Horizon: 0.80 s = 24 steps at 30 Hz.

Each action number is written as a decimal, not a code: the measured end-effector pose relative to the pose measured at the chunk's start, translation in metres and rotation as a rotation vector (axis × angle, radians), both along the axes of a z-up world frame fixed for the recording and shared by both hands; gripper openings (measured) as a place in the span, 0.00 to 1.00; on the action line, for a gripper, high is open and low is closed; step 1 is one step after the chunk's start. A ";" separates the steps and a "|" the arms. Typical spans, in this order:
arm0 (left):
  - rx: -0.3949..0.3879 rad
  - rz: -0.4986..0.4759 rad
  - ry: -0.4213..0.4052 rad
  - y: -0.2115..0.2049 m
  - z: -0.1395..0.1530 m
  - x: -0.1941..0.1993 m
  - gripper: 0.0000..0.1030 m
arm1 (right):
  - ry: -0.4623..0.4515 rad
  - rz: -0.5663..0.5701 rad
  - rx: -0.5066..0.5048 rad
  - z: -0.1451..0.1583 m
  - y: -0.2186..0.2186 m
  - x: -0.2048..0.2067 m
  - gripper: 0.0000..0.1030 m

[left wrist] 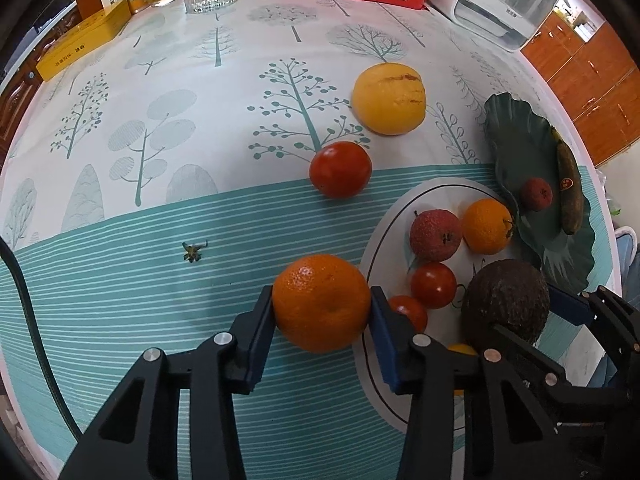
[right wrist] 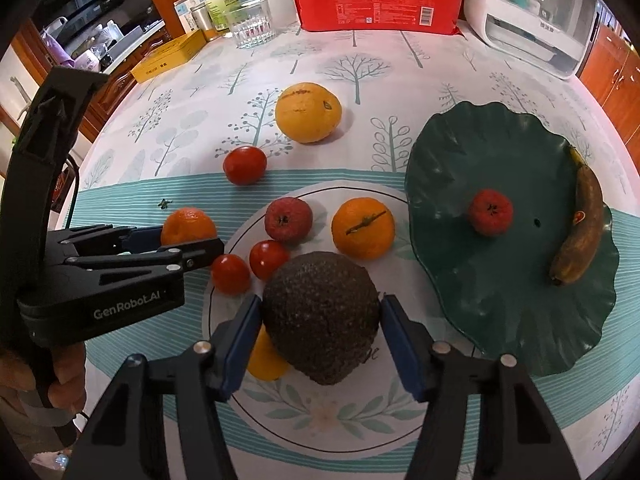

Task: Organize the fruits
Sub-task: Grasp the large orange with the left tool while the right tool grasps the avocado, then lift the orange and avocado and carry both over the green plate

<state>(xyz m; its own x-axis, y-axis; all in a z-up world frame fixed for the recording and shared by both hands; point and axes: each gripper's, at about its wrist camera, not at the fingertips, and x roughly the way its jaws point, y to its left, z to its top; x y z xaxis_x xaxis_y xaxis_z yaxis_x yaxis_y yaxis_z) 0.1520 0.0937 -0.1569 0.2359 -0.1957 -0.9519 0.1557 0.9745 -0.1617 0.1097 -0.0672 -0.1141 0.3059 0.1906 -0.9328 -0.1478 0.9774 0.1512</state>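
Left tongs (left wrist: 322,304) pinch mandarin (left wrist: 322,302); right tongs (right wrist: 320,330) half-open, clasp avocado (right wrist: 320,316); squeeze gently, lift straight, clear tomatoes (right wrist: 248,266) between tongs.

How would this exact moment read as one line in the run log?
left tongs: shut on orange | right tongs: shut on avocado | white plate: five more fruits | green dish: banana, red fruit

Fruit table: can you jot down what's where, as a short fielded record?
left fingers: closed on orange, on the cloth beside white plate
right fingers: either side of avocado, over white plate
green leaf plate: banana, one red fruit
loose on tablecloth: yellow fruit, tomato
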 end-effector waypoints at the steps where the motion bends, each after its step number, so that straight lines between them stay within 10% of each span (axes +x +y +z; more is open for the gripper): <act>1: 0.002 -0.002 -0.005 0.000 0.002 -0.001 0.42 | 0.002 -0.002 0.001 0.000 -0.001 0.000 0.59; 24: 0.012 -0.009 -0.115 -0.013 0.075 -0.049 0.42 | -0.098 0.008 0.033 0.053 -0.016 -0.035 0.58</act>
<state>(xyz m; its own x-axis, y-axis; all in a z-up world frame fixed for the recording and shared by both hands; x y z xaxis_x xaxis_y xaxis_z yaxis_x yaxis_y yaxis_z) 0.1033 0.0810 -0.0816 0.3418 -0.1870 -0.9210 0.1815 0.9747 -0.1305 0.0752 -0.0827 -0.0613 0.3940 0.2240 -0.8914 -0.1715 0.9707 0.1681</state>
